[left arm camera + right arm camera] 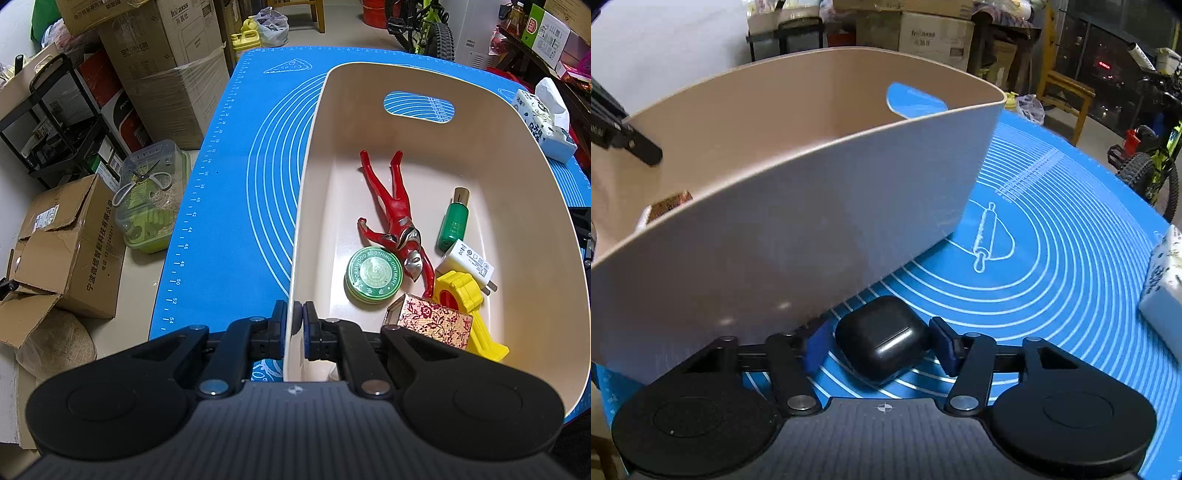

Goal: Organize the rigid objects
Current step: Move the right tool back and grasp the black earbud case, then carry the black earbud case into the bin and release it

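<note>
Left gripper (294, 325) is pinched shut on the near wall of the cream plastic bin (306, 184), likely steadying it for drop-ins. Right gripper (879, 341) straddles the black rounded earbud case (882, 338) on the blue silicone mat (1052, 280), just beside the bin's outer wall; its fingers flank the case, contact unclear.

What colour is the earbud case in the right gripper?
Glossy black earbud case, clearest in the right wrist view, between the right gripper fingers.

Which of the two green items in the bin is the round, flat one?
The green ointment tin, flat beside the red figure's head. The other, the green bottle, is a cylinder on its side.
</note>
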Demonstrator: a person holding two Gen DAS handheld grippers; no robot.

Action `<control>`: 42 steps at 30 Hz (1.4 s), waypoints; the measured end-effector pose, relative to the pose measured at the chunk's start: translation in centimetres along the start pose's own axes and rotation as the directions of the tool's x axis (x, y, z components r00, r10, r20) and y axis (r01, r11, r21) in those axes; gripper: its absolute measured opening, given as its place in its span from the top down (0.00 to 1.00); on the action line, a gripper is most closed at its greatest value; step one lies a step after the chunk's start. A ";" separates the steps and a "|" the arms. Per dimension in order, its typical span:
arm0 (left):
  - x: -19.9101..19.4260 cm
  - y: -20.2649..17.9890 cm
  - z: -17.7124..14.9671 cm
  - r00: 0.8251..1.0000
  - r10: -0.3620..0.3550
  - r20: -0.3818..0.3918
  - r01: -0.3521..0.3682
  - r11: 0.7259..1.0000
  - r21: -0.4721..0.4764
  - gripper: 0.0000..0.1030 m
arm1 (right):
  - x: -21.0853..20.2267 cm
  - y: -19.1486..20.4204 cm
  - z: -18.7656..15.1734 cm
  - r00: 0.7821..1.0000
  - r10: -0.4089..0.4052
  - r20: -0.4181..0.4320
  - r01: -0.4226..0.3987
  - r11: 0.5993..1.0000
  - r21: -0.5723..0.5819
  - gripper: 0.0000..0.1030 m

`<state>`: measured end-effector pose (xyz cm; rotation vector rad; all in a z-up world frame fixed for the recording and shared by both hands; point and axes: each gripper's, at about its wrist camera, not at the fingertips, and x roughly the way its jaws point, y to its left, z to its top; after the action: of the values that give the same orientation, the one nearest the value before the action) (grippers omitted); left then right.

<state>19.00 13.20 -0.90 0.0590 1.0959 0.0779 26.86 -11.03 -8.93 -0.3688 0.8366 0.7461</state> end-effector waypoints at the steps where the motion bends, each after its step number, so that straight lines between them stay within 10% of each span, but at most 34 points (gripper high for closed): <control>1: 0.0 0.0 0.0 1.000 0.001 0.001 -0.001 1.000 0.001 0.90 | 0.0 0.0 -0.2 1.000 -0.001 0.003 0.001 1.000 0.002 0.43; 22: 0.0 0.0 0.0 1.000 0.001 0.000 -0.001 1.000 -0.007 0.90 | -7.4 -1.7 -0.9 0.984 -0.130 0.123 0.118 0.988 0.097 0.43; 42: -0.1 -0.2 0.1 1.000 0.001 0.000 -0.001 1.000 -0.012 0.90 | -11.9 4.8 8.4 0.953 -0.140 0.268 0.137 0.990 0.031 0.43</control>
<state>19.03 13.01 -0.77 0.0488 1.0952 0.0852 22.63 -8.21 5.55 -0.3029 0.5516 0.6425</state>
